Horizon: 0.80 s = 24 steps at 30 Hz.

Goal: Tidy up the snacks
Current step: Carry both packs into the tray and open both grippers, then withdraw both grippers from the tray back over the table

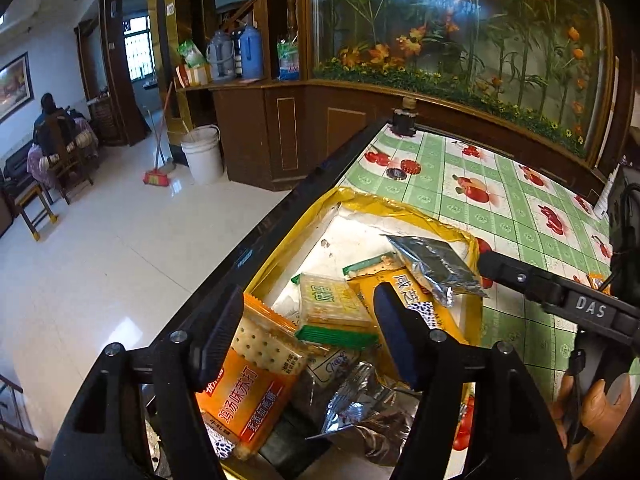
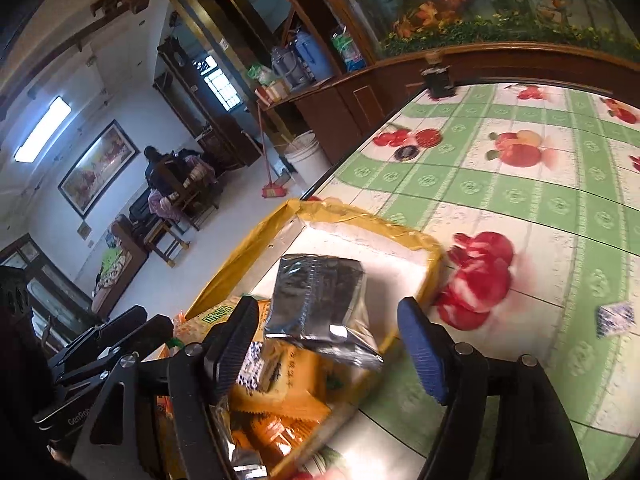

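Note:
A white foam box with a yellow taped rim (image 1: 400, 204) (image 2: 360, 216) sits at the table's left edge and holds several snack packets. My left gripper (image 1: 308, 332) hangs open over them, above an orange cracker packet (image 1: 248, 392) and a green-edged cracker packet (image 1: 332, 304). A silver foil packet (image 1: 436, 264) (image 2: 316, 296) lies tilted on top of a yellow packet (image 2: 288, 376). My right gripper (image 2: 330, 346) stands open around its near end, and the pads do not press on it. A small blue and white packet (image 2: 616, 320) lies loose on the cloth to the right.
The table has a green checked cloth with fruit prints (image 1: 460, 184). A dark jar (image 1: 404, 120) stands at its far corner and a small round lid (image 1: 396, 173) lies nearby. A wooden cabinet with a flower display runs behind. A bucket (image 1: 202, 152) and a broom are on the floor to the left.

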### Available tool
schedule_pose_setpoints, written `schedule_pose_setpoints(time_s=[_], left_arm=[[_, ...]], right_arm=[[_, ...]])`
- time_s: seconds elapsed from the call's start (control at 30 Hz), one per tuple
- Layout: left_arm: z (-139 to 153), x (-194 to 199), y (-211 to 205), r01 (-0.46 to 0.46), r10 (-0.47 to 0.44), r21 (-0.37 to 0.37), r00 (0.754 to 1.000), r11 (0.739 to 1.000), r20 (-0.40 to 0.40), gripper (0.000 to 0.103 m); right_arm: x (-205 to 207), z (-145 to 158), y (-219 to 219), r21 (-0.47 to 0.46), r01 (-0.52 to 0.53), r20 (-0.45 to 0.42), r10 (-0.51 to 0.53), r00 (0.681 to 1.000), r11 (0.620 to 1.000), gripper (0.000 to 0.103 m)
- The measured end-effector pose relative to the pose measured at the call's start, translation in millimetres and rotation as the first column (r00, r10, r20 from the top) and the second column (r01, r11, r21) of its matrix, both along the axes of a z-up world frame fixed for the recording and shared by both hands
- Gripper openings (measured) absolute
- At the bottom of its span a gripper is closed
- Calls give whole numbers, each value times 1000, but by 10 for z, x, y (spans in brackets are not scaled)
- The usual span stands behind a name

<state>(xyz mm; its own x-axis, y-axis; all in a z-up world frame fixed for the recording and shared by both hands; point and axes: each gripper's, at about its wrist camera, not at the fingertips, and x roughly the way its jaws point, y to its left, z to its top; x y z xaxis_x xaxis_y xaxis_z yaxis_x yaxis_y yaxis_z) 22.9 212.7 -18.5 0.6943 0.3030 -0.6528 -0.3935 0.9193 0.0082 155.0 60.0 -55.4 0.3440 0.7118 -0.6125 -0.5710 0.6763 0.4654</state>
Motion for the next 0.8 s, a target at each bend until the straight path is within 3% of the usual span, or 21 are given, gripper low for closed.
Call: schedule_pose_setpoints(time_s=[0.27, 0.4, 0.63, 0.8], left_arm=[[124, -26, -241, 28, -28, 28, 999, 999, 19, 68], [159, -27, -365, 40, -41, 32, 999, 999, 29, 76], [146, 122, -678, 108, -108, 27, 994, 994, 8, 76], [39, 339, -1062, 198, -198, 7, 980, 980, -34, 76]], right_arm=[[-93, 134, -635, 74, 107, 2, -107, 994, 992, 80], [-138, 186, -941, 77, 163, 24, -165, 986, 984, 81], [-224, 159, -1564, -2, 271, 74, -270, 960, 963, 83], [-212, 34, -2125, -92, 375, 100, -367, 925, 922, 85]])
